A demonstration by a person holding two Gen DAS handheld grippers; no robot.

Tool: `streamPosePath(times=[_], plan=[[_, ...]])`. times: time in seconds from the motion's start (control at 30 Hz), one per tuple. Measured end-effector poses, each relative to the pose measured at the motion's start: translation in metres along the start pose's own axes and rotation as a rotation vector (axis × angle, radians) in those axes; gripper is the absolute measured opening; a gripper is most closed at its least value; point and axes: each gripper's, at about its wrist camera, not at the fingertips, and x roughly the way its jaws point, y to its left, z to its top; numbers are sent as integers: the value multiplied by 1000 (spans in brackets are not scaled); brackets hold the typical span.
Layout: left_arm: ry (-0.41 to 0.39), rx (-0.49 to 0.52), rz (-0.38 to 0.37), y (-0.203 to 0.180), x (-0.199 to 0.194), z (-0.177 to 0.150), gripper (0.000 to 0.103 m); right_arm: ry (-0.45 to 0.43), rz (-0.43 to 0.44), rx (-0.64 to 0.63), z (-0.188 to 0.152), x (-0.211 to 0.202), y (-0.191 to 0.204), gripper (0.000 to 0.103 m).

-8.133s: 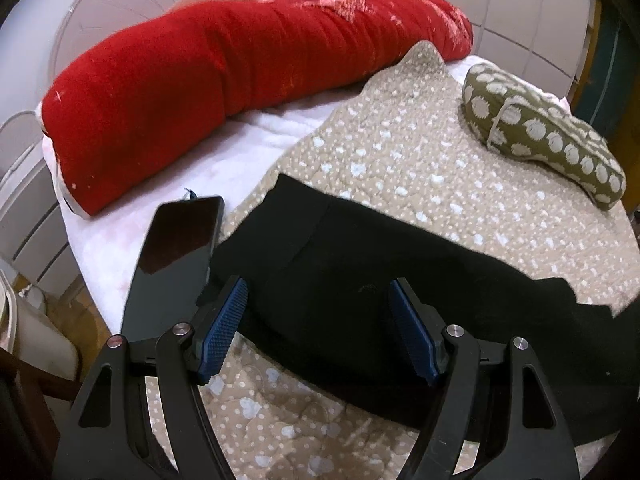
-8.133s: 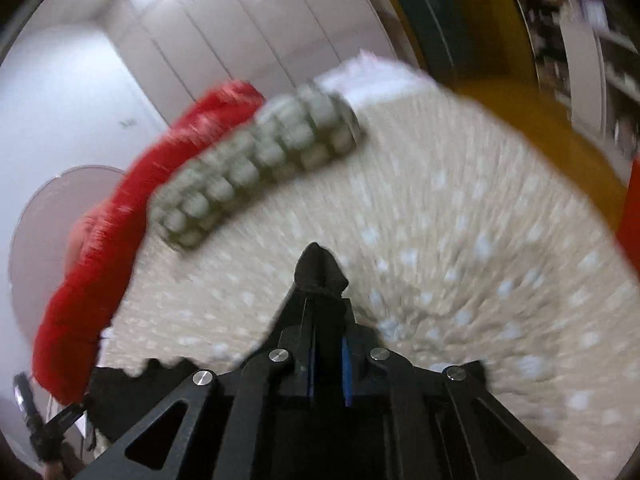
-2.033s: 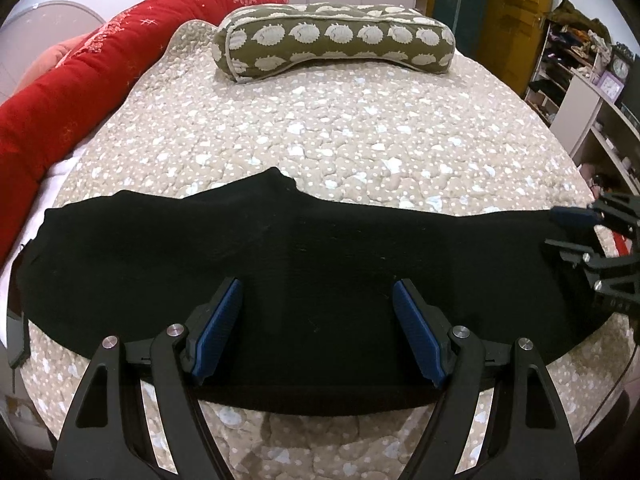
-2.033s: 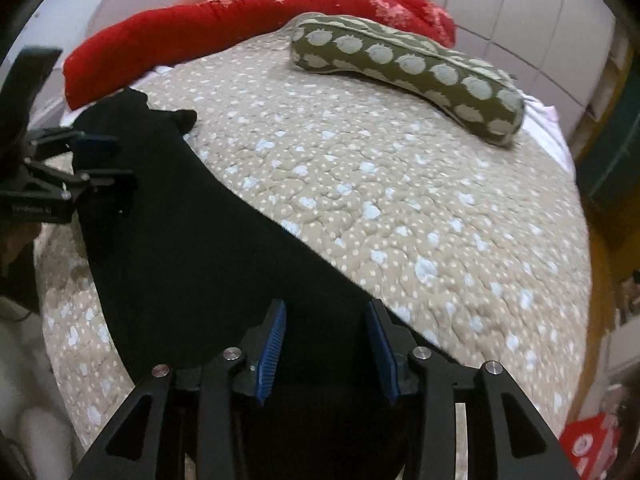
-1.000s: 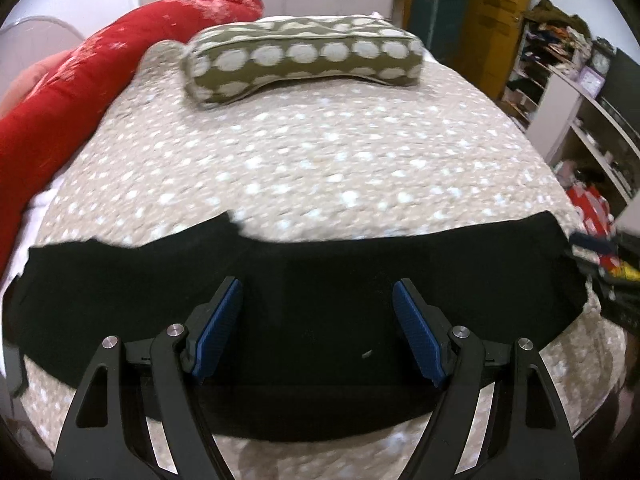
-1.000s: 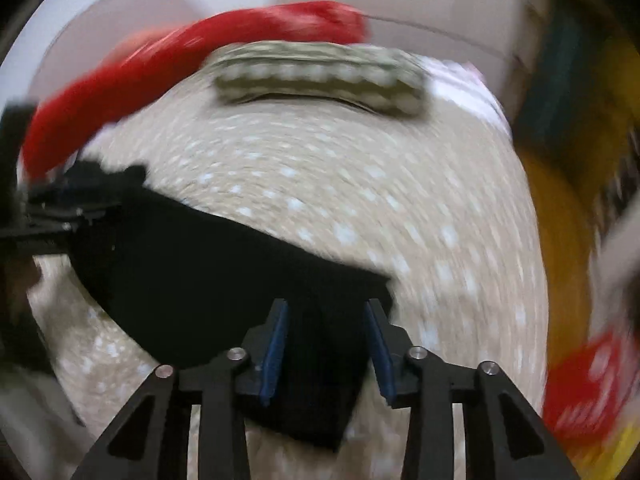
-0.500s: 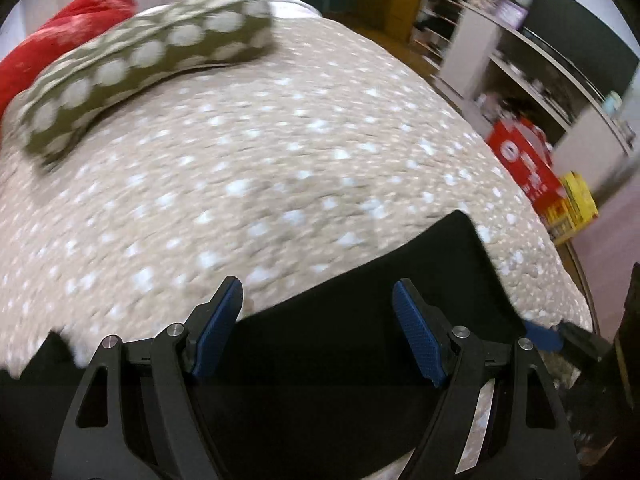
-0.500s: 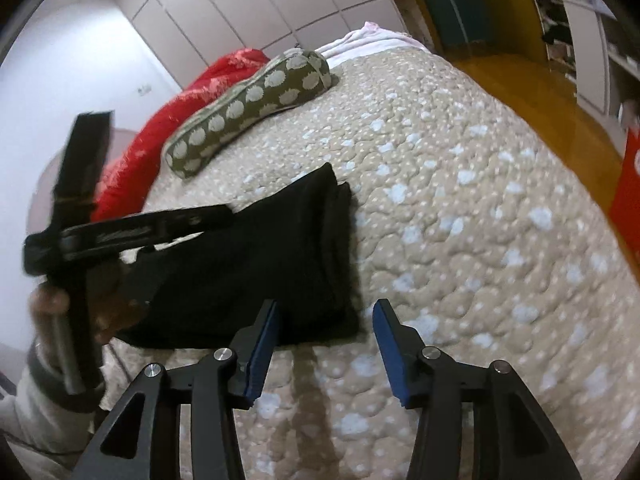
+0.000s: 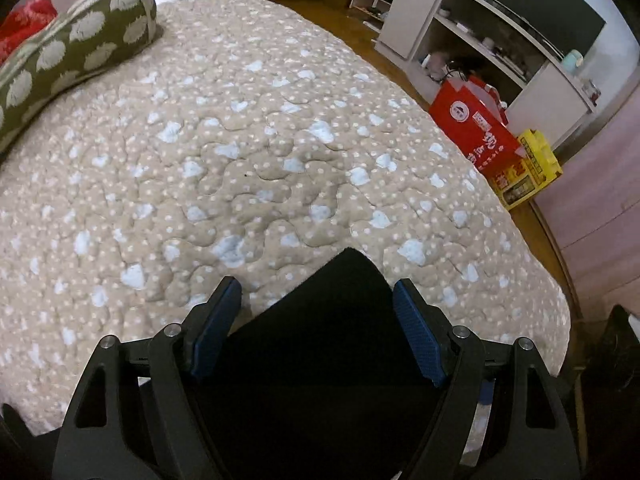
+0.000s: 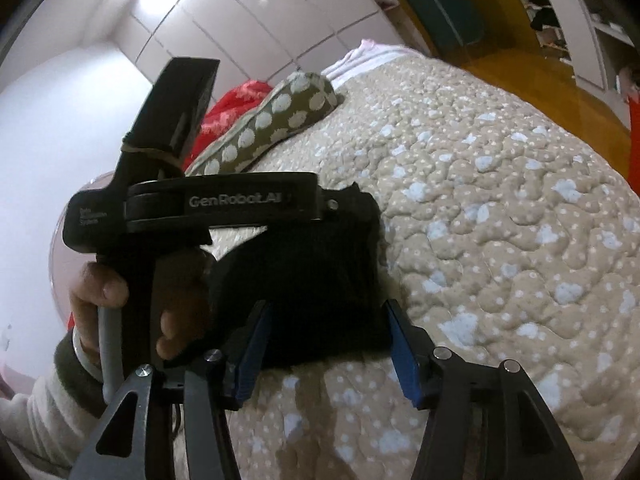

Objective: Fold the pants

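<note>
The black pants [image 9: 320, 360] lie folded flat on the beige quilted bed. In the left wrist view one corner of them points away between my open blue pads. My left gripper [image 9: 318, 300] is open, low over that end, holding nothing. In the right wrist view the pants [image 10: 320, 280] lie as a dark folded block. My right gripper [image 10: 326, 316] is open just in front of the block's near edge. The left gripper's body [image 10: 216, 204] hovers over the block's far side, held by a hand.
A green spotted bolster [image 9: 68, 56] lies at the far left of the bed [image 9: 280, 140]. A red blanket [image 10: 228, 104] lies behind it. Past the bed's right edge stand a red box [image 9: 476, 128], a yellow box [image 9: 528, 168] and white shelves [image 9: 480, 40].
My left gripper has swung right along the pants to their end. My right gripper has let go of the pants and drawn back. The pants now lie folded shorter.
</note>
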Motion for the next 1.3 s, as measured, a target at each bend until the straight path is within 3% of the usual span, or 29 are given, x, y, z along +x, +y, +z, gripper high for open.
streamPosePath(times=[0.07, 0.13, 0.2, 0.23, 0.27, 0.37, 0.5, 0.63, 0.73, 0.77, 0.8, 0.87, 0.93, 1.0, 1.03, 1.1, 1.13, 1.23, 1.3], plan=[[-19, 17, 7, -1, 1, -1, 75, -15, 2, 14, 2, 6, -1, 45], [-35, 35, 33, -5, 1, -3, 69, -7, -2, 26, 4, 11, -3, 28], [-44, 44, 31, -8, 0, -4, 53, 10, 36, 37, 8, 16, -2, 15], [-40, 42, 5, -9, -3, -4, 33, 14, 43, 37, 9, 16, -2, 14], [-33, 35, -8, -9, -5, -3, 25, 11, 37, 26, 11, 15, 2, 14], [-43, 24, -29, -5, -20, -2, 16, -16, 44, -43, 19, 6, 25, 13], [-109, -57, -122, 22, -69, -5, 16, -55, 71, -167, 29, -9, 67, 13], [-196, -99, -107, 54, -125, -16, 16, -69, 141, -253, 38, -9, 110, 12], [-238, -185, -105, 95, -162, -35, 17, -52, 193, -323, 36, 4, 145, 12], [-248, -205, -96, 108, -170, -40, 25, -38, 210, -340, 32, 10, 154, 11], [-267, -243, -72, 125, -182, -52, 31, -14, 231, -362, 28, 22, 167, 11], [-293, -315, -48, 155, -197, -77, 60, 29, 265, -387, 19, 41, 185, 11], [-315, -388, -34, 181, -210, -102, 70, 86, 293, -407, 5, 67, 203, 11], [-333, -453, -2, 203, -217, -127, 71, 155, 316, -423, -13, 102, 219, 14], [-333, -487, 19, 214, -218, -139, 72, 204, 316, -426, -22, 118, 224, 23], [-313, -544, 46, 229, -214, -159, 72, 368, 323, -412, -40, 151, 231, 34], [-292, -571, 52, 235, -209, -169, 72, 404, 342, -405, -41, 154, 233, 34], [-272, -601, 53, 236, -201, -186, 72, 348, 442, -425, -29, 121, 232, 35], [-269, -609, 32, 231, -195, -193, 72, 246, 378, -443, -13, 96, 217, 36]])
